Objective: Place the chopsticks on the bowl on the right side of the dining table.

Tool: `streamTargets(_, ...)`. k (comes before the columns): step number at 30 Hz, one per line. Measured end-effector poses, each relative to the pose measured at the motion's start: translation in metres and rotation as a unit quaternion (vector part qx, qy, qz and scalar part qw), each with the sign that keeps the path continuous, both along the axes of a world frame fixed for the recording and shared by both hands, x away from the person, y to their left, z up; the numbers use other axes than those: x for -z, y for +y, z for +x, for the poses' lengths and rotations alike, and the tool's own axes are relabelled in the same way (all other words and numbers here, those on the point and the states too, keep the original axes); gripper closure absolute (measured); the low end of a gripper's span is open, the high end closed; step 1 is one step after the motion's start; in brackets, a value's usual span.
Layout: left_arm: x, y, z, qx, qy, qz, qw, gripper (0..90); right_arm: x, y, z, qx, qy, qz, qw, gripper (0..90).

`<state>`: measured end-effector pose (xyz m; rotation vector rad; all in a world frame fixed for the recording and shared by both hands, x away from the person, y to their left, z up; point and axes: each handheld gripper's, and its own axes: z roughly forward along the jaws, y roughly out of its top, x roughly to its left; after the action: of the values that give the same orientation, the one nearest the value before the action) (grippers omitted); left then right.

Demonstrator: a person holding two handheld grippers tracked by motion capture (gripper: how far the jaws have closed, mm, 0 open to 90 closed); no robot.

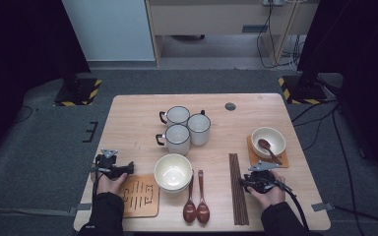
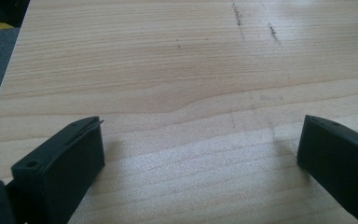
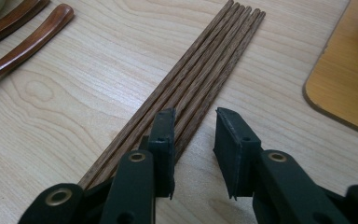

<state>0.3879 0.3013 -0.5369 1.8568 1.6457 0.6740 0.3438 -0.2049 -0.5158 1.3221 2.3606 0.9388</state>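
- We see the right gripper (image 3: 193, 140) low over the row of dark brown wooden chopsticks (image 3: 200, 74) lying on the pale wooden table (image 1: 138, 118), between the two brown wooden spoons (image 1: 196, 206) and the orange coaster (image 3: 340, 88).
- Its jaws stand narrow, partly closed; one jaw sits on the sticks, the other on bare table beside them, with the outermost sticks between. No firm clamp shows.
- Risk: closing now may catch a single stick or scatter the row.
- The left gripper (image 2: 200, 154) rests wide open, holding nothing.
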Motion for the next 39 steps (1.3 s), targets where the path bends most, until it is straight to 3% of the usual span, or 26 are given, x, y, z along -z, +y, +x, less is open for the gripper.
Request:
streamTargets(15,0.000,0.000,0.000,0.000,0.000,0.000,1.0000,0.0,0.001,0.000,0.001,-0.002,0.004,-0.008,1.0000,76.5)
streamTargets(24,0.000,0.000,0.000,0.000,0.000,0.000,1.0000,0.0,0.001,-0.007,0.001,0.010,0.006,-0.023,0.9997,80.2)
streamTargets(39,0.000,0.000,0.000,0.000,0.000,0.000,1.0000,0.0,-0.003,-0.016,0.001,0.034,0.006,-0.022,0.9992,87.7)
